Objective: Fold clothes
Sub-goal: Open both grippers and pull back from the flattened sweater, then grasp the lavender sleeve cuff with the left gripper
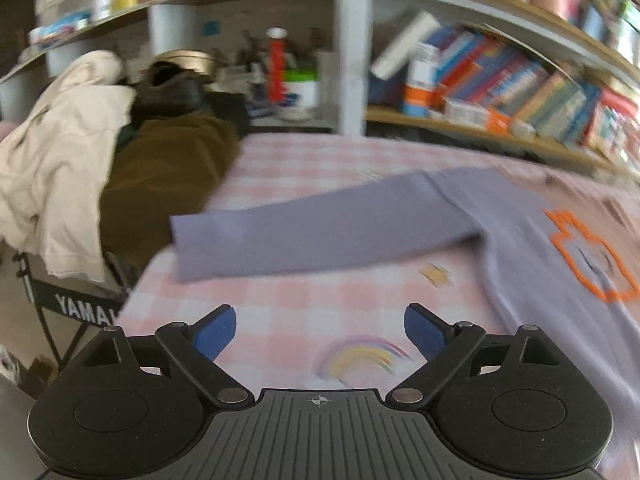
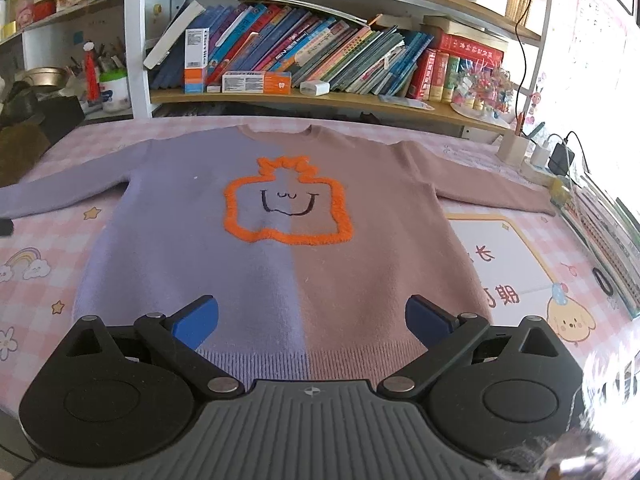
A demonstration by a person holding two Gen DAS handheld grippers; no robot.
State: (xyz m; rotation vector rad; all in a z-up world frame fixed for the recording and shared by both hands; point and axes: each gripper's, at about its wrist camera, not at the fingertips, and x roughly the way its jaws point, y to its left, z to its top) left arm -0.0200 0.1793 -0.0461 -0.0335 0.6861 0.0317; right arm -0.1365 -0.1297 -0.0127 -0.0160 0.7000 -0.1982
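- Cream and brown heap of clothes (image 1: 80, 168) piled far left, off the worktop edge; best left alone for now.
- Left claw (image 1: 320, 330) spread wide and empty, hovering over the pink checked worktop cloth (image 1: 280, 300), near the lilac sleeve (image 1: 304, 236) stretched flat.
- Half-lilac, half-mauve knitted sweater (image 2: 280, 272) with orange fuzzy outline (image 2: 288, 208) lying face up, centred, collar towards the bookshelf (image 2: 320, 98).
- Right claw (image 2: 312, 322) wide apart, nothing held, above the ribbed hem.
- Mauve sleeve (image 2: 492, 188) reaching right, near the pen pot.
- Probably best: pinch each cuff, fold inward across the chest, keeping edges square.
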